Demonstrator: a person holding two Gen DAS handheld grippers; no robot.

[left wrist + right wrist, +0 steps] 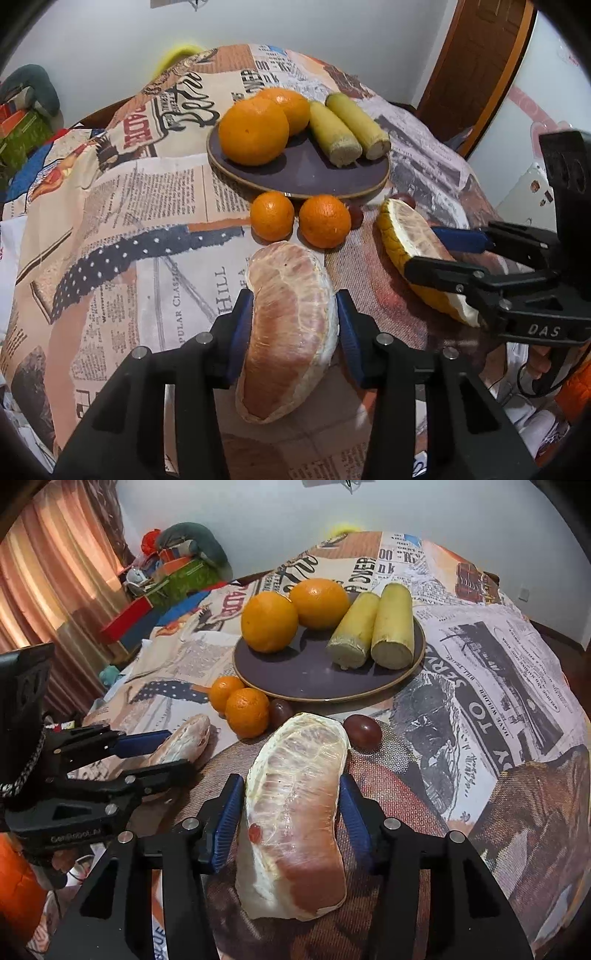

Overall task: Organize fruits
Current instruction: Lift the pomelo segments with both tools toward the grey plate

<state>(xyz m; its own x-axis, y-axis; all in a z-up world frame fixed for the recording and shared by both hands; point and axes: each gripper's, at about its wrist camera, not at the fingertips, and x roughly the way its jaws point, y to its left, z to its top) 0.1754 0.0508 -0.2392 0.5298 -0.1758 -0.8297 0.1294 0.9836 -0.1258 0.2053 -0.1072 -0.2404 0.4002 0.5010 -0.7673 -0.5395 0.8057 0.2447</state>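
Note:
My left gripper is shut on a peeled pink pomelo segment, with both blue pads against its sides. My right gripper is shut on a second pomelo segment that has yellow rind along one edge. In the left wrist view that gripper comes in from the right. Beyond them, a dark purple plate holds two large oranges and two pale yellow cane pieces. Two small mandarins lie in front of the plate. Two dark red small fruits sit near them.
A newspaper-print cloth covers the round table, which drops away on all sides. Boxes and soft clutter are piled beyond the left edge near a curtain. A wooden door stands at the far right.

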